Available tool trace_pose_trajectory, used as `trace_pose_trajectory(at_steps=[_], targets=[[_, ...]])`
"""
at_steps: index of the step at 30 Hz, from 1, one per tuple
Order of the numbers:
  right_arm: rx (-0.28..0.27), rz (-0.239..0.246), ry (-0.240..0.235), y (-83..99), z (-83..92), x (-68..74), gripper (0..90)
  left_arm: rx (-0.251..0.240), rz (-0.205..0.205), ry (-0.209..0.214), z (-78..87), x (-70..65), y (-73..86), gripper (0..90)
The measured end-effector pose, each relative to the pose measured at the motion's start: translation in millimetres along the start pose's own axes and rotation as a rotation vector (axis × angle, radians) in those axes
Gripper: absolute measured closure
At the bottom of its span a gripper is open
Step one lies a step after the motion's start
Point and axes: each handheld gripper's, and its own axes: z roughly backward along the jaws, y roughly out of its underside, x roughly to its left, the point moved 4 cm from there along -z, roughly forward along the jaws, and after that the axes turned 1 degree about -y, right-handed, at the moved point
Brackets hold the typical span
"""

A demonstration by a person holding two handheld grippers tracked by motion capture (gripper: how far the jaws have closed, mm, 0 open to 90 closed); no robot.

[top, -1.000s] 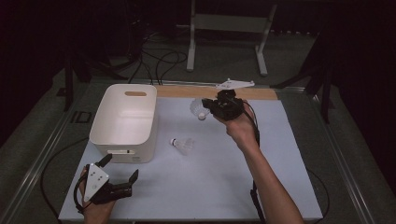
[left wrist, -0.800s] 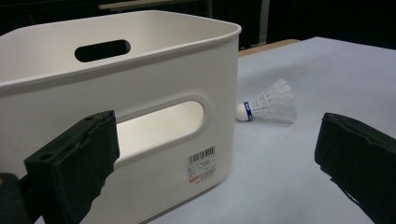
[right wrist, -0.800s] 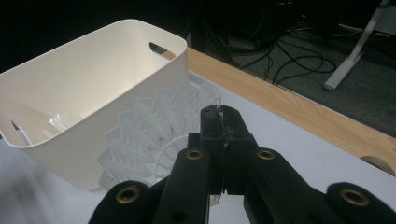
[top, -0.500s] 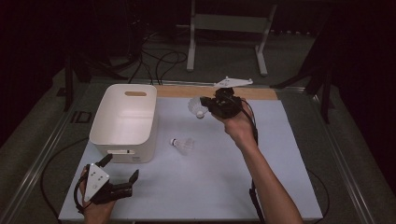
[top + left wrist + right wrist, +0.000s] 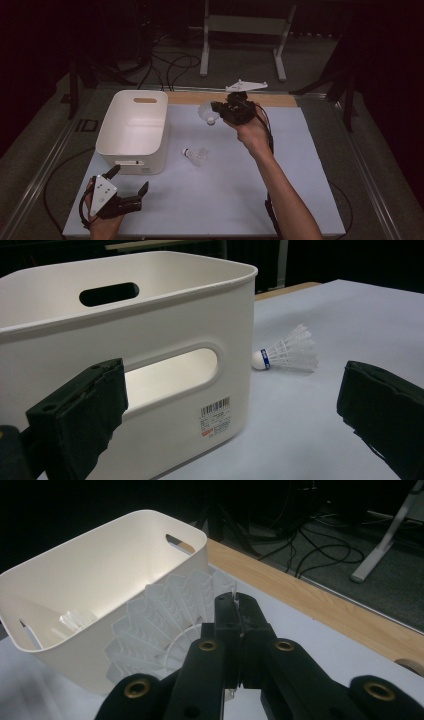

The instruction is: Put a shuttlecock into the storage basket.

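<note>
Shuttlecock, white, feathered skirt fanned wide, round cork tip; pinched by skirt edge in right gripper jaws, raised beside white bin. Left gripper jaws wide, empty.

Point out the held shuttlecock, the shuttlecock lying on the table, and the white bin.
held shuttlecock [image 5: 206, 112], high view, on its feather skirt.
shuttlecock lying on the table [image 5: 289, 351], left gripper view, on its feather skirt.
white bin [image 5: 131, 150], high view, on its near wall.
</note>
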Motion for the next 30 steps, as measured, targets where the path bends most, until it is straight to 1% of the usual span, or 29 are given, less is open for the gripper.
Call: trace_pose_trajectory(at_steps=[7, 22, 30], targets=[[-0.004, -0.003, -0.009, -1.1, -3.0, 1.6, 89.6, 0.0, 0.0, 0.0, 0.1, 0.3, 0.1, 0.4], [-0.015, -0.011, -0.009, -5.2, -6.0, 5.3, 89.7, -0.001, 0.001, -0.001, 0.4, 0.6, 0.0, 0.3], [-0.022, -0.003, -0.015, -8.7, -6.8, 9.1, 89.7, -0.001, 0.001, 0.0, 0.3, 0.4, 0.0, 0.4]])
